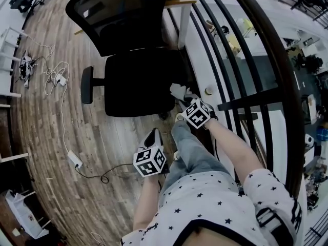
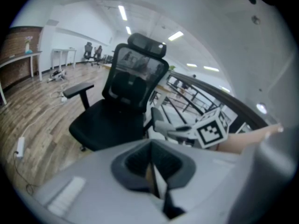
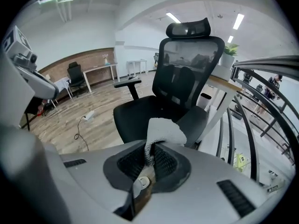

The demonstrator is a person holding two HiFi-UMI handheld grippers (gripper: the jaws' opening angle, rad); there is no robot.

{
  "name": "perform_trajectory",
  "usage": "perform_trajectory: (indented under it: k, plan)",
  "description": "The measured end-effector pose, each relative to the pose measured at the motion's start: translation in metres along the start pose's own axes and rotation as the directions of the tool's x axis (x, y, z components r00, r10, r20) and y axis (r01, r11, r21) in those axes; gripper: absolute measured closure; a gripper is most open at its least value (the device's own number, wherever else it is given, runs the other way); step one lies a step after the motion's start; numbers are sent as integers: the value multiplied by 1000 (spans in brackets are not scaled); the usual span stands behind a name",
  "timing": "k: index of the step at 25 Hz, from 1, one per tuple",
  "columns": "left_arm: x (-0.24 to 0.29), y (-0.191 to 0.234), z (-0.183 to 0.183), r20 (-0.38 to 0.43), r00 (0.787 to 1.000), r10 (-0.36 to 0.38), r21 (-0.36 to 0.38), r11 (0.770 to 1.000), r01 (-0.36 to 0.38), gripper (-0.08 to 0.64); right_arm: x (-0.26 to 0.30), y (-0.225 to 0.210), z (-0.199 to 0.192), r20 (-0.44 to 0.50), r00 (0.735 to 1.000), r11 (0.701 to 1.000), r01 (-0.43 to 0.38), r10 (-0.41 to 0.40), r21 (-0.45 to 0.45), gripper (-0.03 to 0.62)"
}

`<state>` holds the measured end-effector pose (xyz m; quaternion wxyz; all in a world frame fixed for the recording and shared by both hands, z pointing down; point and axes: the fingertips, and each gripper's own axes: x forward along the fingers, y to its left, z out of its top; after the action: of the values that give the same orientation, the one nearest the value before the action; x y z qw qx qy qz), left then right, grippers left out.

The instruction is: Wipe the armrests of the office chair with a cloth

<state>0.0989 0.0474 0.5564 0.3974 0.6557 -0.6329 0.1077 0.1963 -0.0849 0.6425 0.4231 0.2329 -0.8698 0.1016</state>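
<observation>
A grey cloth (image 3: pixel 164 130) is pinched between the jaws of the right gripper (image 3: pixel 150 152), which are closed tight on its lower fold while the rest bunches up above the jaw tips. I hold it at the near side of the black office chair (image 1: pixel 134 81), right by the armrest (image 3: pixel 195 119) on that side. I cannot tell whether cloth and armrest touch. The chair's far armrest (image 1: pixel 87 84) sticks out bare on the opposite side of the seat.

The left gripper (image 1: pixel 152 136) hangs in front of the chair, short of the seat's front edge, with its jaws pressed together and nothing between them.

Behind the chair's backrest stands a desk (image 1: pixel 180 3). A dark railing (image 1: pixel 246 60) runs along the chair's near-armrest side. Beyond the far armrest, a white cable with an adapter (image 1: pixel 74 159) trails across the wooden floor (image 1: pixel 41 137).
</observation>
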Motion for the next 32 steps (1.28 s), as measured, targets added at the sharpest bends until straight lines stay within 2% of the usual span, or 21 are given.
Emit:
perform_trajectory:
  k: [13,19,32]
  plan:
    - [-41,0,-9,69,997,26,-11,1000,-25,554,-66,51,24,170,985,999,-30,23,44,561]
    - [-59,-1,-10,105,994,33,-9,999,-33,554,-102,79,33,250,967,995,-67,47,74,561]
    - [-93,-3,-9,181,982,50,-8,999,-49,554,-167,126,52,374,923,993,-112,86,48,561]
